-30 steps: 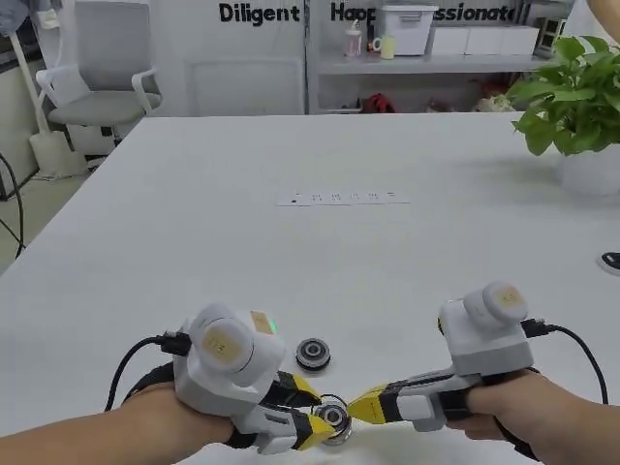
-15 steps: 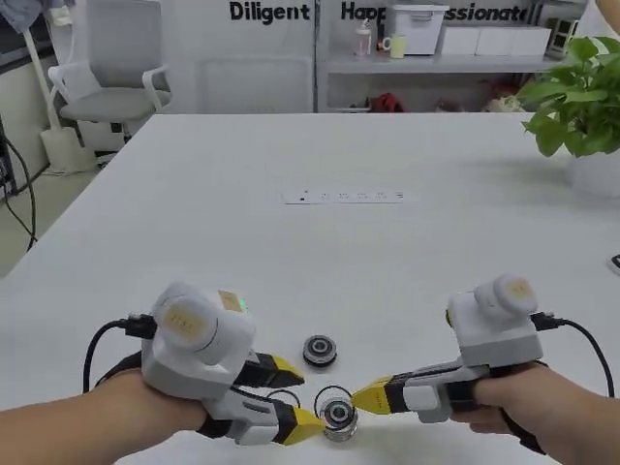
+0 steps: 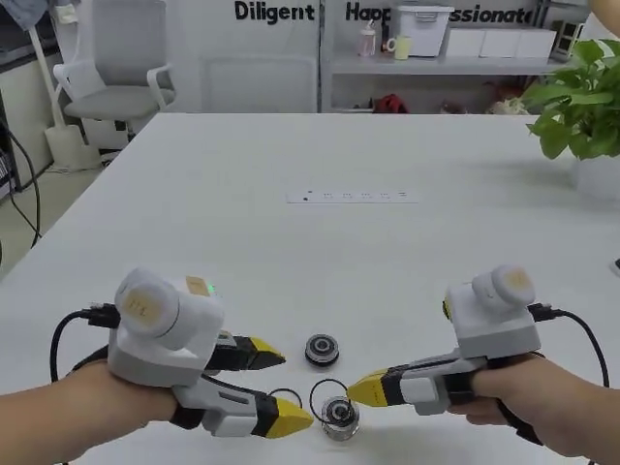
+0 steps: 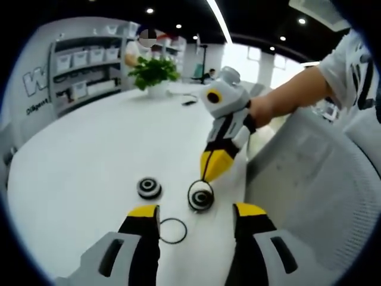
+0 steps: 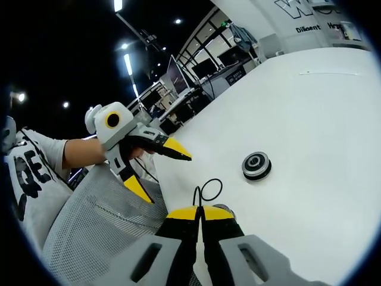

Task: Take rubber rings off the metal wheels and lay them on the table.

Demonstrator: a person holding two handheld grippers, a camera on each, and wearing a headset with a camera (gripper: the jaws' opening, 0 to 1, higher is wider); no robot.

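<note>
Two small metal wheels sit near the table's front edge. The farther wheel [image 3: 322, 350] [image 5: 256, 165] wears a black rubber ring. The nearer wheel [image 3: 339, 415] [image 4: 201, 198] lies just under my right gripper [image 3: 357, 389] [image 5: 199, 210], which is shut on a thin black ring [image 5: 209, 180] at its tips. My left gripper [image 3: 288, 388] [image 4: 196, 210] is open, left of the nearer wheel and not touching it. A second loose ring [image 3: 282, 397] [image 4: 172, 230] lies flat on the table between the left jaws.
A white power strip [image 3: 353, 198] lies mid-table. A potted plant [image 3: 579, 97] stands at the far right. An office chair [image 3: 114, 68] and shelves stand beyond the table. The white tabletop [image 3: 291, 262] stretches wide beyond the wheels.
My left gripper has drawn back to the left, away from the nearer wheel, and its jaws now stand open. A loose ring lies between them. The right gripper has barely moved.
</note>
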